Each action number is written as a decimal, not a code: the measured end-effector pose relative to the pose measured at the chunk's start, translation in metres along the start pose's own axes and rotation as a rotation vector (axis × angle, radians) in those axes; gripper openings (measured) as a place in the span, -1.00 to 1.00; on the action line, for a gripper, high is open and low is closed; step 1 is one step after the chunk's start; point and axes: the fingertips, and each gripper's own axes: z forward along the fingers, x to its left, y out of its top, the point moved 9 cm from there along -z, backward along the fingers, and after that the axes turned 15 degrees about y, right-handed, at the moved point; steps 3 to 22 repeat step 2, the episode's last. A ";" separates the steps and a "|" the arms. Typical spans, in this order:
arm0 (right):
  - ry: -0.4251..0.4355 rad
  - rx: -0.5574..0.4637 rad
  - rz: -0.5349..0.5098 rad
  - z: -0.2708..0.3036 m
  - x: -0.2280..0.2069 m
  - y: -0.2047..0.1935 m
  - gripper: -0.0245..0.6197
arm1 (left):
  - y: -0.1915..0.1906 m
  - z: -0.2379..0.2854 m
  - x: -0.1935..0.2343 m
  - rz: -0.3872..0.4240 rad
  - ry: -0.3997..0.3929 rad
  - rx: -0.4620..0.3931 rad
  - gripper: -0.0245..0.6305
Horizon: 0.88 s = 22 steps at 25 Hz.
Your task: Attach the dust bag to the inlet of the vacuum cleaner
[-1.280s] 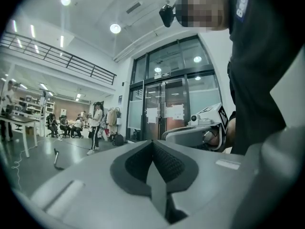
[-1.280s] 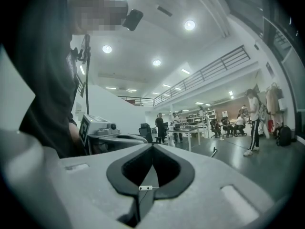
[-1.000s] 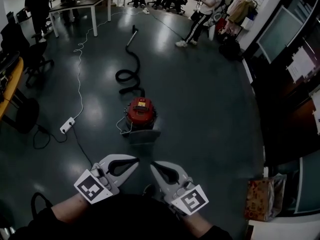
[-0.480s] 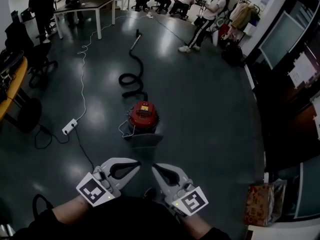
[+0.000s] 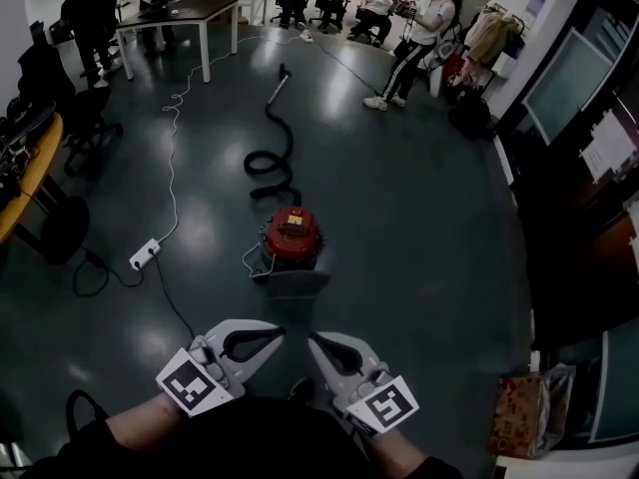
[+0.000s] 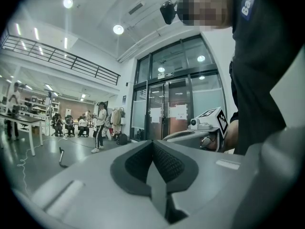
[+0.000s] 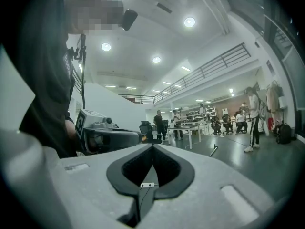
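A red canister vacuum cleaner (image 5: 293,236) stands on the dark floor in the head view, well ahead of both grippers. Its black hose (image 5: 272,158) snakes away to a metal wand (image 5: 281,78). A grey flat piece (image 5: 294,283) lies against its near side; I cannot tell whether it is the dust bag. My left gripper (image 5: 281,332) and right gripper (image 5: 312,338) are held level near my body, tips close together, both shut with nothing in them. The left gripper view shows its jaws (image 6: 152,143) pressed together, and so does the right gripper view (image 7: 152,147).
A white power strip (image 5: 145,254) and its cable lie left of the vacuum. Office chairs (image 5: 80,118) and an orange desk edge (image 5: 28,173) are at the left, a patterned paper bag (image 5: 529,399) at the lower right. Several people and a table (image 5: 185,8) are far behind.
The vacuum and floor have slid lower and slightly right in the head view as the camera shifted. Both grippers have kept their pose and stayed shut.
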 end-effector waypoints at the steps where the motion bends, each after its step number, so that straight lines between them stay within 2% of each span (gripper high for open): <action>1: 0.000 0.003 0.002 -0.001 0.001 0.000 -0.91 | 0.001 -0.001 -0.001 0.000 0.001 0.001 -0.92; 22: 0.001 0.006 0.004 -0.001 0.001 0.000 -0.91 | 0.001 -0.001 -0.001 0.000 0.001 0.001 -0.92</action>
